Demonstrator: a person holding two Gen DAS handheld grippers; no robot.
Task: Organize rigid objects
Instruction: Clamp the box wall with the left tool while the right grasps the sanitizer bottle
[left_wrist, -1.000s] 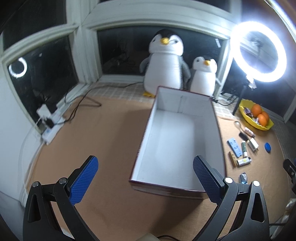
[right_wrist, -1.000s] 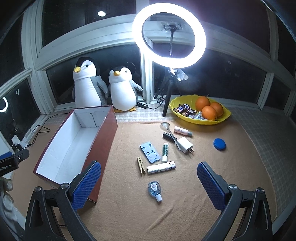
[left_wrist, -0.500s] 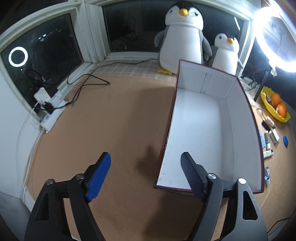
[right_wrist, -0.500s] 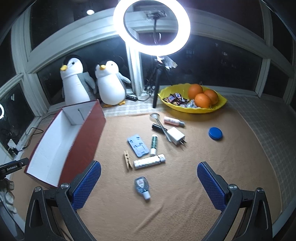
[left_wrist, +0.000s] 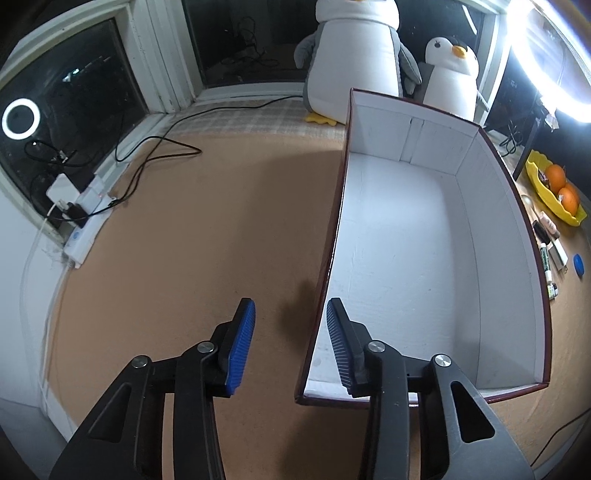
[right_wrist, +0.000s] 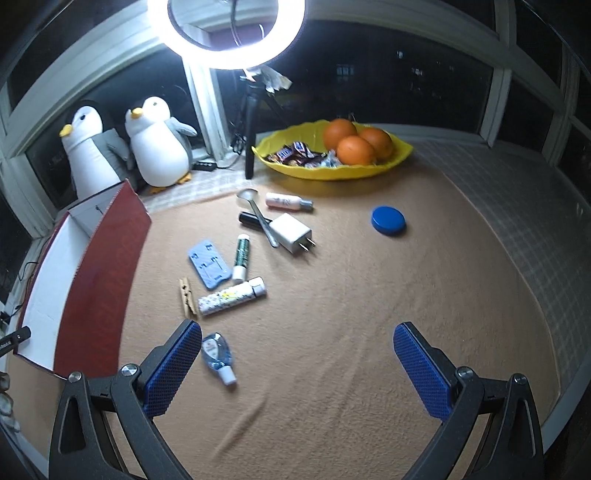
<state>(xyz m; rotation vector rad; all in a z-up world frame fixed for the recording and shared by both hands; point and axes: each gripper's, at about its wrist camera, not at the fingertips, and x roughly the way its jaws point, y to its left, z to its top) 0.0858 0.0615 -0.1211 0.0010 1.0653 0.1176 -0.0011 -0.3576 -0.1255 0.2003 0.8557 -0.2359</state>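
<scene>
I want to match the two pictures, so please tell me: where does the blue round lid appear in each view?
Left wrist view: the blue lid lies at the far right edge, beyond the box.
Right wrist view: the same lid lies right of centre on the tan mat, below the yellow fruit bowl.
Shared landmark: the small penguin plush.

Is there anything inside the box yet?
No, the box shows only its bare white floor and walls in the left wrist view.
</scene>
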